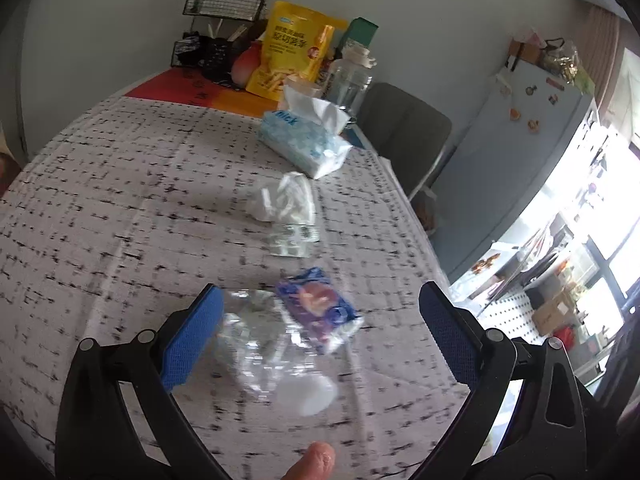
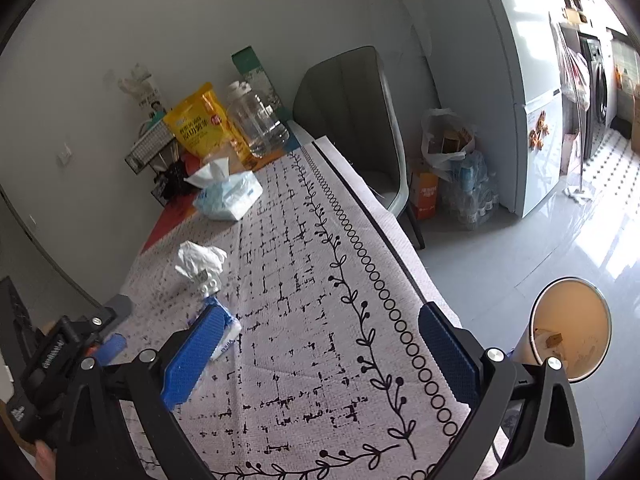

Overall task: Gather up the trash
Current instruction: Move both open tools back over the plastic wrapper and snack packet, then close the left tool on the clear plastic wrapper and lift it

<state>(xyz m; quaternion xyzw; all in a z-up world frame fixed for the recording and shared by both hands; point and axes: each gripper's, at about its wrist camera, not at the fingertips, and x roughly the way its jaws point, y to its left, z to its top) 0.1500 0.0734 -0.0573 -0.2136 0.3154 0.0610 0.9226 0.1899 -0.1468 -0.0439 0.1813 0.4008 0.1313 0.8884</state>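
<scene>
Trash lies in a loose line down the middle of the left wrist view, on a table [image 1: 120, 200] covered by a grey cloth with broken black grid marks. Largest is a crushed clear plastic bottle [image 1: 264, 344], blurred, low in the frame with its white cap toward the camera. Touching its upper right is a blue and purple snack wrapper [image 1: 320, 308]. Above that, mid-frame, sits a silver blister pack [image 1: 292, 242], then a crumpled white tissue [image 1: 286, 200]. The left gripper [image 1: 320, 332] has its blue-padded fingers spread wide, framing the bottle without gripping it. In the right wrist view, the right gripper [image 2: 320, 352] is likewise wide open and empty over bare cloth, and a round bin [image 2: 570, 328] stands on the floor at lower right. To take the bottle well, the left fingers should probably lower around its crumpled middle and close gently, since the thin plastic could slip or spring away.
</scene>
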